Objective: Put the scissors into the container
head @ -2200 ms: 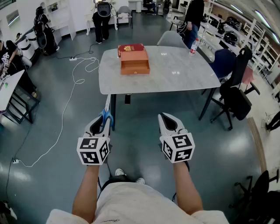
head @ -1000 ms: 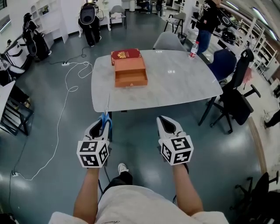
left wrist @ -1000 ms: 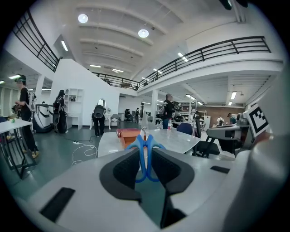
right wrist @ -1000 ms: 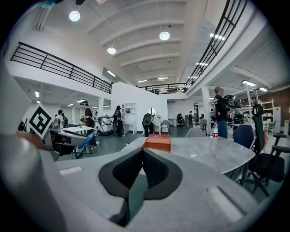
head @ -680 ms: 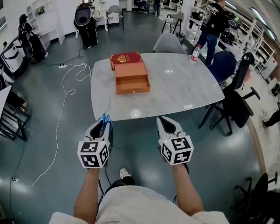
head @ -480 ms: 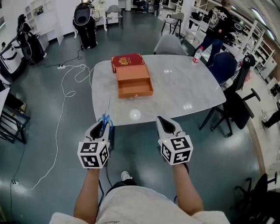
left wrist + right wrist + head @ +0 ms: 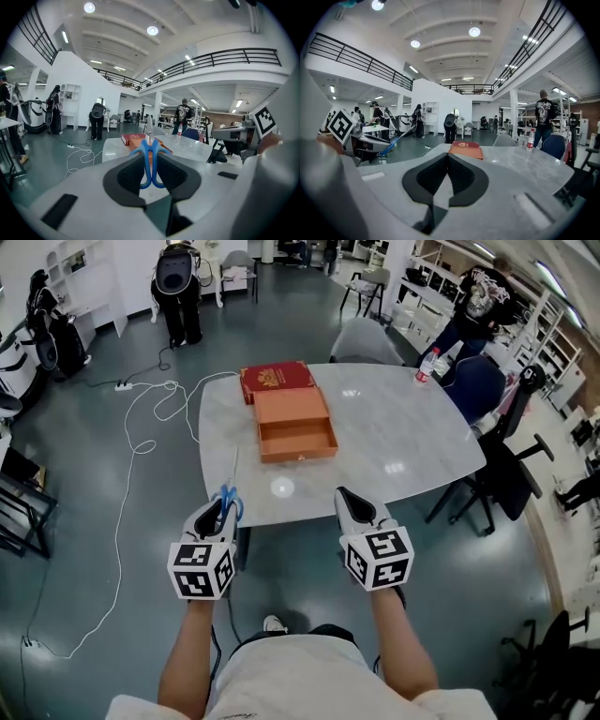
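The blue-handled steel scissors are clamped by their handles in the left gripper, blades pointing ahead over the near edge of the pale marble desk, well short of the open orange rectangular container. The right gripper has its jaws pressed together on nothing, and bare desktop lies between both grippers and the container. A dark red box lies just behind the container, a clear plastic bottle stands near the far right edge, and the thin blade tips are hard to trace.
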The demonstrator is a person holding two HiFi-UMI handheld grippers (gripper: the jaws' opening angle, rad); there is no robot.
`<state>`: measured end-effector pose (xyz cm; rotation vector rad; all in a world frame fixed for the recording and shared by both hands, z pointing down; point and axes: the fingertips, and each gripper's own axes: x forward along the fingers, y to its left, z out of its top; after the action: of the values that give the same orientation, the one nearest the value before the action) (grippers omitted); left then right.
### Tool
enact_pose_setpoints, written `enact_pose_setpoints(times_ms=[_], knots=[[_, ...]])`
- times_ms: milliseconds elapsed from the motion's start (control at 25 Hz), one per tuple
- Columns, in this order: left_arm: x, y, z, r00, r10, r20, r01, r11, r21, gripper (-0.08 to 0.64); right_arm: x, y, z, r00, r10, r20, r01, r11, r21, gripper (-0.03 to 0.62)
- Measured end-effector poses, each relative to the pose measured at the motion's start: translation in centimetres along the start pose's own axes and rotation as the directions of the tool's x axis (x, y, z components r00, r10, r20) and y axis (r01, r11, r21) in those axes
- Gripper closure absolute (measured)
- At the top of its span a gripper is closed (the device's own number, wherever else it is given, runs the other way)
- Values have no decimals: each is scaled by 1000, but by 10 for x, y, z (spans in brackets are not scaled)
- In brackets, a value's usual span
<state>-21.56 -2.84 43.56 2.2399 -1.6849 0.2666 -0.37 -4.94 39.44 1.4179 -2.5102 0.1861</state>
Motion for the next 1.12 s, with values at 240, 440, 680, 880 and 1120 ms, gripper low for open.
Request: enact_pose_setpoints(times_ms=[240,440,680,880,1120], knots=[[14,15,3,1000,-20,-13,21,1000,14,479,22,4,7,1000,-6,3,6,1000,1,588],[32,19,9,999,-38,-24,39,999,36,478,37,-3,13,1000,-14,12,14,1000,2,588],[69,21,15,998,-51,-43,53,996,69,478,60,-28,11,1000,-25,19,24,1000,19,588],[109,21,27,996,-62,-67,69,993,100,478,91,-54,17,1000,-22,22,21,999,36,588],[158,13,42,991,-80,-106,97,981,166,478,123,-90,27,1000,-11,17,10,999,42,588]])
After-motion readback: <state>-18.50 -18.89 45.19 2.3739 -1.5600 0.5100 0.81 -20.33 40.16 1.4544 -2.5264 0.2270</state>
